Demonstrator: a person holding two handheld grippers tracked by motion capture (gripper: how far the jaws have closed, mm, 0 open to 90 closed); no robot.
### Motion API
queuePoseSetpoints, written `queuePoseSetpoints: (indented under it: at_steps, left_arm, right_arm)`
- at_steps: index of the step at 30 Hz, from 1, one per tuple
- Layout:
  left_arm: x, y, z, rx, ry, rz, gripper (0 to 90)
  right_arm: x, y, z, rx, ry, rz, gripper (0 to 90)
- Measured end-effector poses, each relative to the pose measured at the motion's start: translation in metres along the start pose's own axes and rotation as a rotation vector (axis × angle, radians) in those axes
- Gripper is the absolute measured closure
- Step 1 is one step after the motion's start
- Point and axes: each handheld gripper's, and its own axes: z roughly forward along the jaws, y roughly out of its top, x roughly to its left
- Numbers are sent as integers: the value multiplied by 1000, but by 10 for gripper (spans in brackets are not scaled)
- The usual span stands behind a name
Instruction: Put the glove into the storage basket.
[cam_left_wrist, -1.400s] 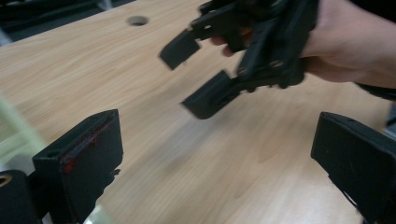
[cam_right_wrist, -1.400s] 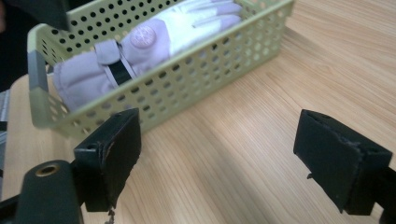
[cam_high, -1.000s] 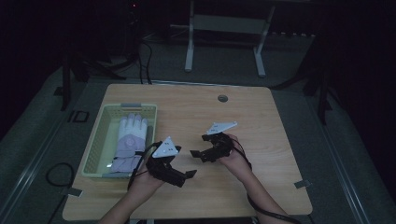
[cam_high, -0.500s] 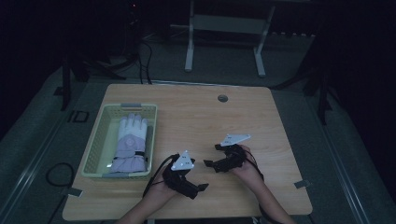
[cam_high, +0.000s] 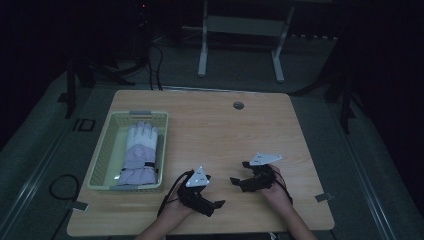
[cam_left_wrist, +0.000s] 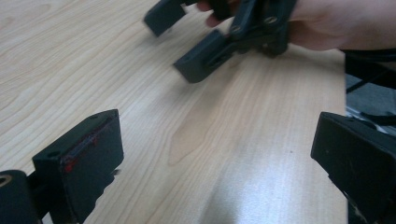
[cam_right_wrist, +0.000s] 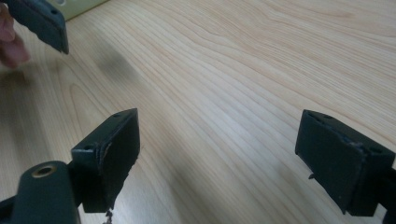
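A white and lilac glove (cam_high: 140, 150) lies flat in a pale green basket (cam_high: 104, 165) on the left of the wooden table (cam_high: 220, 130). My left gripper (cam_high: 214, 206) hovers near the table's front edge, right of the basket, open and holding nothing. My right gripper (cam_high: 240, 172) is just to its right, also open and empty, its jaws facing the left one. In the left gripper view my own jaws (cam_left_wrist: 219, 154) stand wide over bare wood, with the right gripper (cam_left_wrist: 219, 42) ahead. In the right gripper view my jaws (cam_right_wrist: 219, 144) are wide apart too.
A round cable hole (cam_high: 238, 105) sits near the table's far edge. A white desk frame (cam_high: 240, 40) stands on the floor behind. One jaw of the left gripper (cam_right_wrist: 37, 21) and a corner of the basket (cam_right_wrist: 84, 4) show at the top left of the right gripper view.
Both grippers have drawn back toward the table's front edge and slightly right, away from the basket. Both stay open and empty. The glove has not moved.
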Motion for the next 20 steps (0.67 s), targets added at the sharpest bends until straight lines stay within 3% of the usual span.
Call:
queuePoseSetpoints:
  at_steps: [5, 8, 12, 20]
  left_arm:
    - [0, -5, 1, -1, 1, -8, 26]
    - [0, -7, 1, -2, -1, -14, 26]
    - [1, -7, 1, -18, -4, -22, 26]
    - [2, -10, 2, -11, -5, -24, 26]
  right_arm:
    - [-4, -10, -14, -18, -21, 59, 140]
    - [-6, -13, -20, -16, -52, 51, 140]
    - [-13, -17, -25, -21, -70, 78, 140]
    - [-14, -19, -24, -20, -68, 77, 140]
